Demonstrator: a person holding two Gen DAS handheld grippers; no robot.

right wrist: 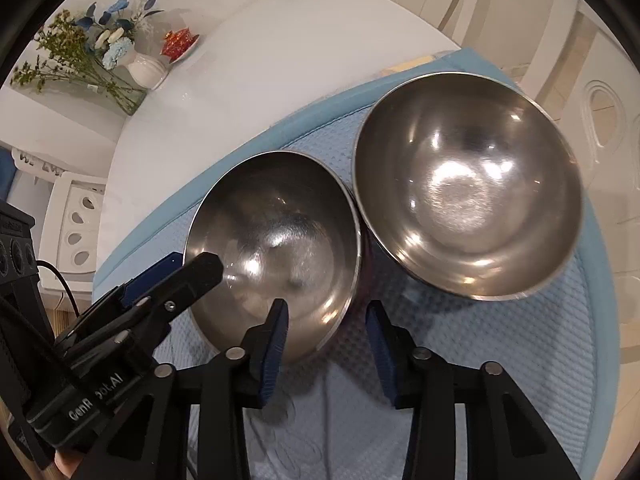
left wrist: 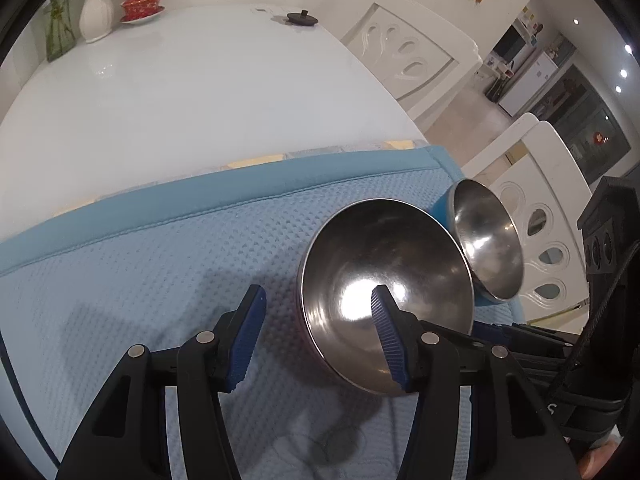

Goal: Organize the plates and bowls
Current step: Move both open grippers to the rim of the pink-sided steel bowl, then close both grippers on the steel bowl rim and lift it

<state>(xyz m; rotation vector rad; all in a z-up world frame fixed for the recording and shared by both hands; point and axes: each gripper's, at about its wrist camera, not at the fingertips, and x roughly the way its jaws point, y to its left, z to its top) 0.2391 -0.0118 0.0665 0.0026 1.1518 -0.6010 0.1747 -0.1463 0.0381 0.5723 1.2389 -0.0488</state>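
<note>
Two steel bowls sit side by side on a blue mat (left wrist: pixel 160 264) (right wrist: pixel 520 340). The nearer bowl (left wrist: pixel 384 272) (right wrist: pixel 280 232) has a dark red outside. The other bowl (left wrist: pixel 488 240) (right wrist: pixel 468 184), blue outside, is tilted and touches its rim. My left gripper (left wrist: pixel 319 292) (right wrist: pixel 188 266) is open astride the nearer bowl's left rim, with one finger inside and one outside. My right gripper (right wrist: pixel 326 306) is open astride the same bowl's opposite rim, and its pads are clear of the metal. Its fingers (left wrist: pixel 528 334) show dark behind the bowl in the left wrist view.
The mat lies at the near end of a white table (left wrist: pixel 200 80). At the far end stand a white vase of flowers (left wrist: pixel 96 12) (right wrist: pixel 148 68), a red lidded cup (left wrist: pixel 142 2) and a black lid (left wrist: pixel 302 18). White chairs (left wrist: pixel 412 56) line the table's right side.
</note>
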